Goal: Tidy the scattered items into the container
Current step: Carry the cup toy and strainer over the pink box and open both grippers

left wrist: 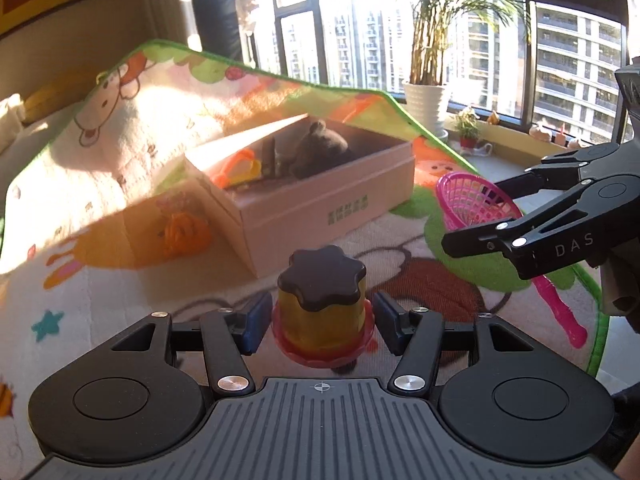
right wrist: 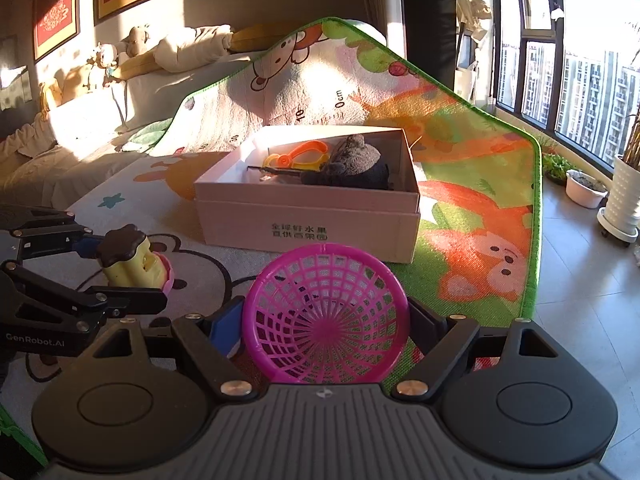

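A yellow toy pot (left wrist: pixel 324 312) with a dark flower-shaped lid and a red base sits between the blue pads of my left gripper (left wrist: pixel 323 320), which is shut on it. In the right wrist view the toy pot (right wrist: pixel 132 264) hangs tilted in the left gripper (right wrist: pixel 130 274) above the mat. My right gripper (right wrist: pixel 326 316) is shut on the round rim of a pink plastic net scoop (right wrist: pixel 326 320). From the left wrist, the scoop (left wrist: pixel 468 200) sits in the right gripper (left wrist: pixel 472 216), handle trailing down. Ahead stands the open cardboard box (right wrist: pixel 308 220) (left wrist: pixel 320 208), holding a dark plush toy (right wrist: pixel 356 160) and an orange plastic toy (right wrist: pixel 304 156).
Everything stands on a cartoon play mat (right wrist: pixel 480 168) with a green edge, draped up at the back over a sofa (right wrist: pixel 100 120) with cushions and soft toys. Bare floor (right wrist: pixel 580 280), a white plant pot (right wrist: pixel 624 196) and a white bowl (right wrist: pixel 586 190) lie to the right by the windows.
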{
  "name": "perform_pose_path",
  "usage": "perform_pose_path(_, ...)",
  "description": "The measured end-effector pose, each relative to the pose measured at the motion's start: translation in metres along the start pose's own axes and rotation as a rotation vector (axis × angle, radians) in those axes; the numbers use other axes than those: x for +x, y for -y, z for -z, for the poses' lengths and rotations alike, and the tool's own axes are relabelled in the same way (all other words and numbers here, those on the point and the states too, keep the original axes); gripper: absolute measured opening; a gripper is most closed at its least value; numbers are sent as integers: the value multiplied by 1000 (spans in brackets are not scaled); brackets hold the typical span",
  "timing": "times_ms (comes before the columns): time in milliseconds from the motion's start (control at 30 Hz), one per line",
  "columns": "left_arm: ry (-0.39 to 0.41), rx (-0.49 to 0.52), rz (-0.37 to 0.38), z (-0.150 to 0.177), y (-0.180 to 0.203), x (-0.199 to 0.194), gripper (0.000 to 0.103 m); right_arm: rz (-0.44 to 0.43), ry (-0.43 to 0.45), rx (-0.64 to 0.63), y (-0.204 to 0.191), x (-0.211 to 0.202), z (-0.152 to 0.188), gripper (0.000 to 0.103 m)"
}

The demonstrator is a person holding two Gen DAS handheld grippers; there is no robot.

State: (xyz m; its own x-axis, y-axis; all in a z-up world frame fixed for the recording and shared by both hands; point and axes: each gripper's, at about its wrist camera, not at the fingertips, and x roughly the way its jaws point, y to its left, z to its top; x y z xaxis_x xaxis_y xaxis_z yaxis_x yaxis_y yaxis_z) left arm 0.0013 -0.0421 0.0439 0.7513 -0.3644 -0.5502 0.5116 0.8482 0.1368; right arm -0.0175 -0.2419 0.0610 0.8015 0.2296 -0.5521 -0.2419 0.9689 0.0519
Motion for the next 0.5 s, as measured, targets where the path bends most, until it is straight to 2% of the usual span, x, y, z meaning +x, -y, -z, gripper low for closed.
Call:
perform_pose_path(167,114,62,-36,-50,-13,15,61,-54,89,0,14,-6,-60,84)
perform_pose_path(300,170,50,-36,-83,-31,50,61,-71,140,22,23,21,-123,84)
perform_pose_path(400,165,11,-10,-97,-48,84,61,-35,157,24,22,59,-158,84)
perform_pose_path(500,125,-79,0,-97,-73,102,73,-58,128,77,26,105,-176,84)
